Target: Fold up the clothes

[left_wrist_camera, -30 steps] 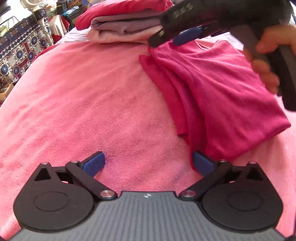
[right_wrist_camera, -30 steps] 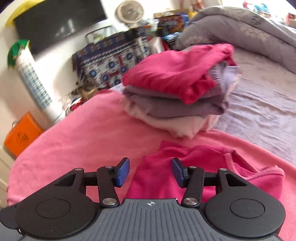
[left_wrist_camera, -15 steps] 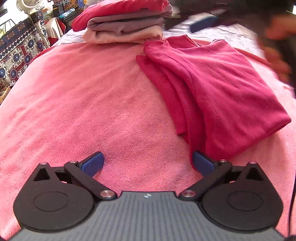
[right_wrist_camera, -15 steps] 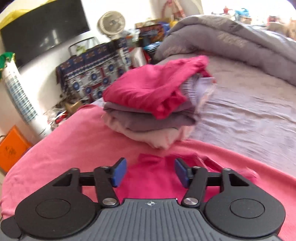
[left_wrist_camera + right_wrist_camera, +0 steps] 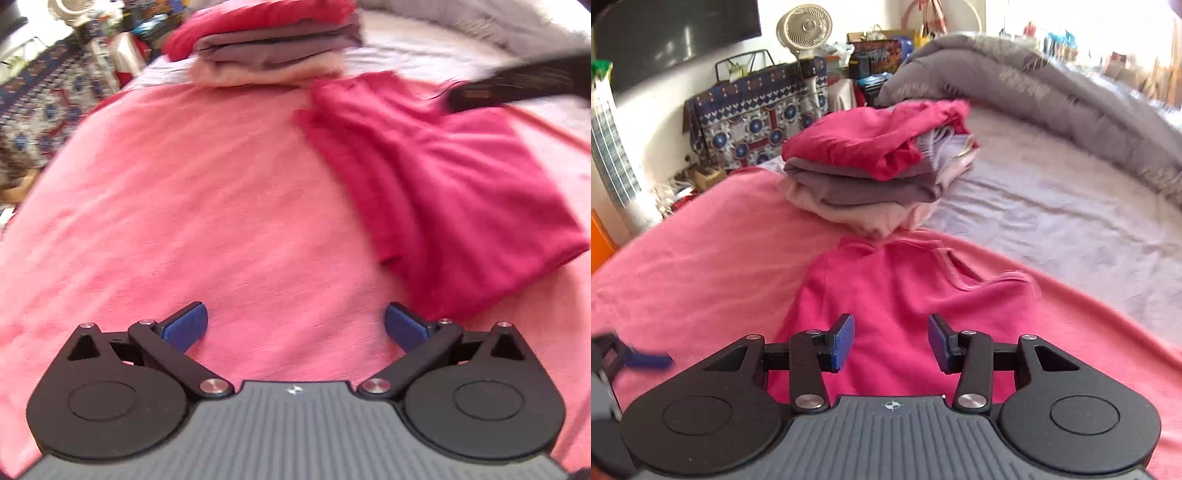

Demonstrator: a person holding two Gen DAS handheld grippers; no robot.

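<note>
A magenta shirt (image 5: pixel 443 192) lies folded lengthwise on the pink blanket (image 5: pixel 184 206), right of centre in the left wrist view. My left gripper (image 5: pixel 295 326) is open and empty, low over the blanket just left of the shirt's near corner. In the right wrist view the same shirt (image 5: pixel 905 288) lies under my right gripper (image 5: pixel 891 341), which is open and empty above its middle. A stack of folded clothes (image 5: pixel 879 173) sits beyond the shirt's collar end; it also shows in the left wrist view (image 5: pixel 269 48).
A grey duvet (image 5: pixel 1052 99) is heaped at the far right of the bed over a pale sheet (image 5: pixel 1052 221). A patterned bag (image 5: pixel 757 110), a fan (image 5: pixel 803 27) and clutter stand beside the bed at left.
My right gripper has pulled back from the shirt's collar end toward its middle and risen, so more shirt shows. The left gripper has shifted slightly left; both stay open.
</note>
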